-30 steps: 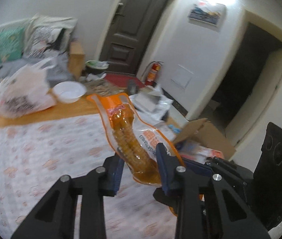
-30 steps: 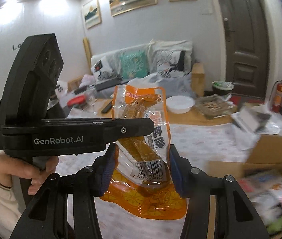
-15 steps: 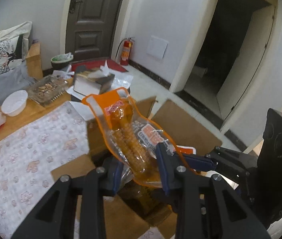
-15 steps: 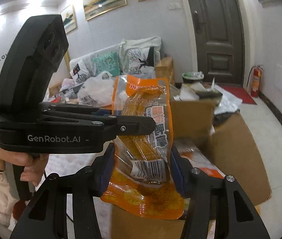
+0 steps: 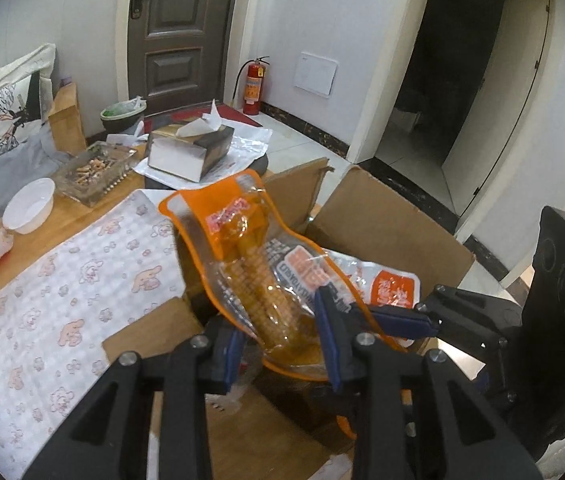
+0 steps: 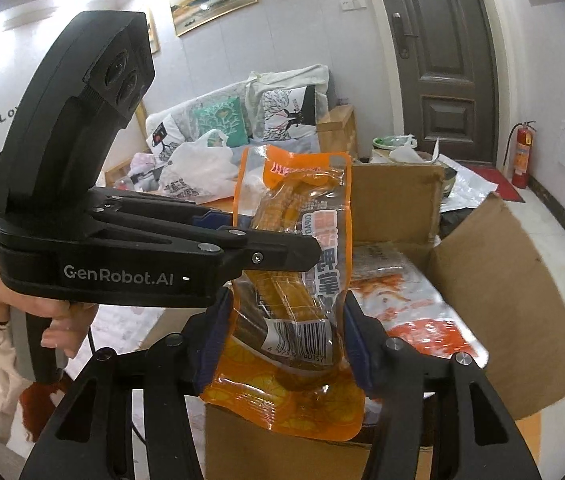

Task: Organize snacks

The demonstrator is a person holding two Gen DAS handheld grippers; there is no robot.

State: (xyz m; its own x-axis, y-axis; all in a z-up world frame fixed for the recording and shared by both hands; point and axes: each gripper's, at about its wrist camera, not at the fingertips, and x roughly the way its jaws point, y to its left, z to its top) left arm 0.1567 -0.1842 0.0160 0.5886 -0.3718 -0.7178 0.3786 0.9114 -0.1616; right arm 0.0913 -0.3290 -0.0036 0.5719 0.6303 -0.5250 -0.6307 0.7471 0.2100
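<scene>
One orange snack pack (image 5: 242,248) (image 6: 298,208) with a yellow cob-shaped filling stands upright over an open cardboard box (image 5: 382,224) (image 6: 522,300). My left gripper (image 5: 278,344) is shut on the pack's lower half. Its black body and fingers (image 6: 274,250) cross the right wrist view from the left, held by a person's hand (image 6: 58,320). My right gripper (image 6: 282,340) is shut on the same pack at the barcode end. In the left wrist view it reaches in from the right (image 5: 410,320). Other white and orange snack bags (image 5: 394,284) (image 6: 414,308) lie inside the box.
A table with a patterned cloth (image 5: 62,300) lies left of the box. On it are a tissue box (image 5: 190,152), a glass tray (image 5: 94,172), a white bowl (image 5: 28,206) and a plastic bag (image 6: 198,172). A sofa (image 6: 242,120) stands behind.
Both grippers carried the pack sideways from above the tablecloth to above the open box and a little lower. Both grips on the pack stayed as they were.
</scene>
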